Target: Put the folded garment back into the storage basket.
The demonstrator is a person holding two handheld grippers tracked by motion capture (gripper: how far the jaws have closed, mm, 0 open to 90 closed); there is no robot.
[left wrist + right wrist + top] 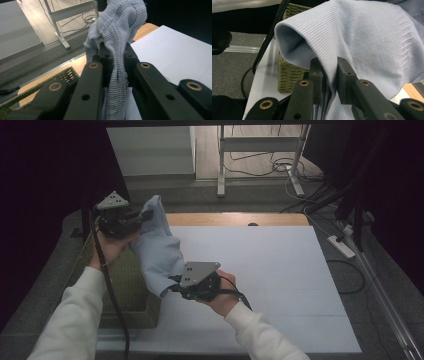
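Cloth [159, 251] held up between my two hand-held grippers.
Left hand-held gripper [145, 216] and right hand-held gripper [172, 282] each clamp it; woven basket [131, 287] at the surface's left edge.

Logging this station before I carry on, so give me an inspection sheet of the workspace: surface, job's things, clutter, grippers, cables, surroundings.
Surface: white sheet over a wooden table.
Job's things: light blue knitted garment held up off the table between both grippers.
Clutter: woven green basket at the table's left edge.
Grippers: left gripper shut on the garment's upper end; right gripper shut on its lower part.
Cables: black cable trailing from the left gripper; loose cables on the floor.
Surroundings: metal stand, power strip, dark curtains.
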